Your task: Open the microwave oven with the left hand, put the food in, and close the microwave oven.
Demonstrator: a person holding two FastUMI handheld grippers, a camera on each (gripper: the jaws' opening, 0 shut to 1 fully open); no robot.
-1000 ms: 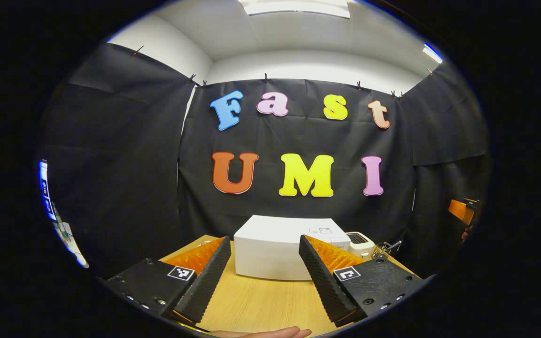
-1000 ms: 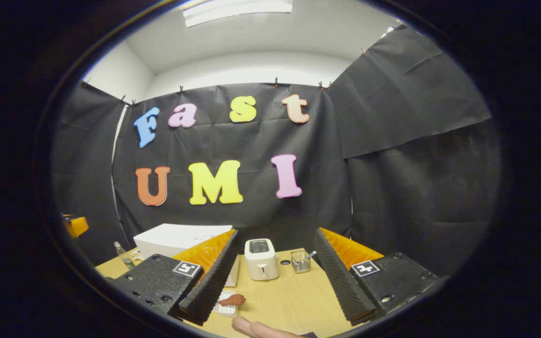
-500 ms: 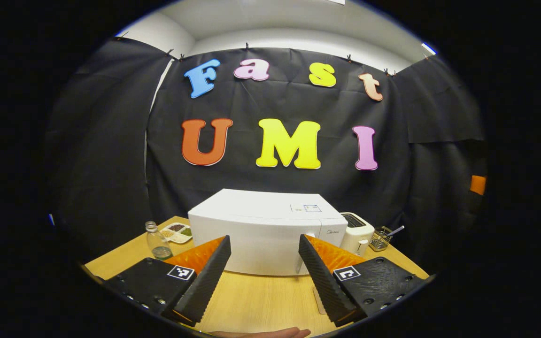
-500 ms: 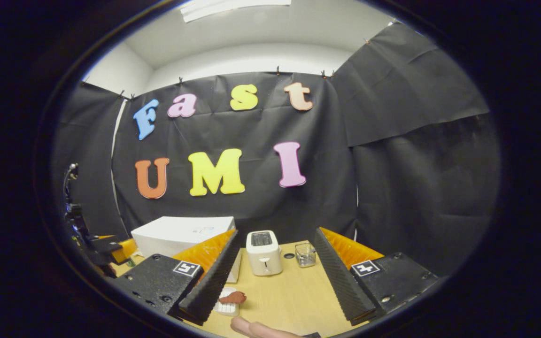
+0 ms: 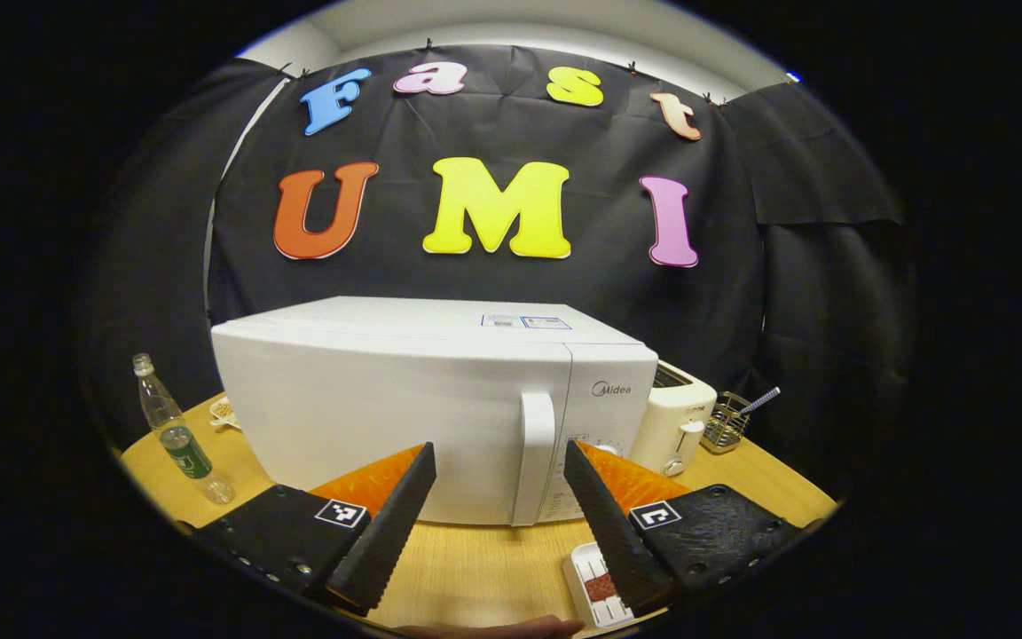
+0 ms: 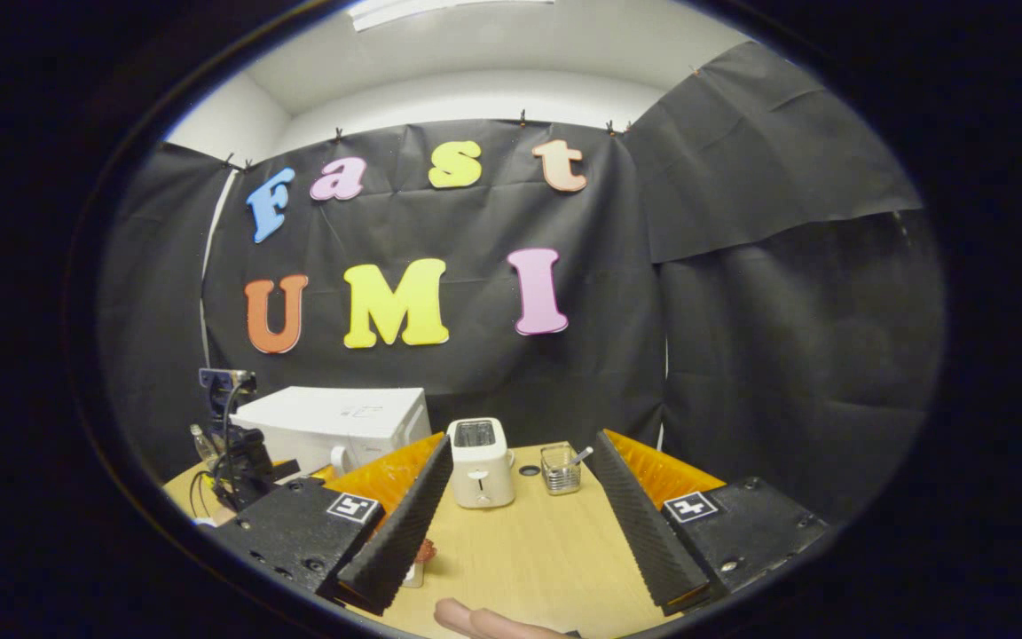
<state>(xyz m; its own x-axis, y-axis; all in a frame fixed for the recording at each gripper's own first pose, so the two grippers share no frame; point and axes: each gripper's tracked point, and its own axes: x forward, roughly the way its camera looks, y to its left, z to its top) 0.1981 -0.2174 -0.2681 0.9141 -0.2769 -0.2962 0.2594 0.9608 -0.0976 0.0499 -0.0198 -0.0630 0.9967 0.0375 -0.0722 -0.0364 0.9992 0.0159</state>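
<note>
Left gripper (image 5: 495, 497) lines up on the microwave oven's (image 5: 387, 399) door handle (image 5: 534, 457), fingers spread and holding nothing.

The handle stands upright between the two spread fingers, a little beyond their tips, probably so the gripper can go straight in and pull; the door is shut, so opening has not begun. The food (image 5: 601, 587), a reddish piece on a small white tray (image 5: 584, 590), sits on the counter (image 5: 475, 568) in front of the oven to its right, half covered by the left gripper's finger. In the right gripper view the right gripper (image 6: 520, 510) hangs apart with fingers spread and empty, likely waiting its turn; there its finger hides most of the food. A toaster (image 6: 478, 461) and a small wire holder (image 6: 560, 469) stand beyond. The oven's inside cannot be seen.
</note>
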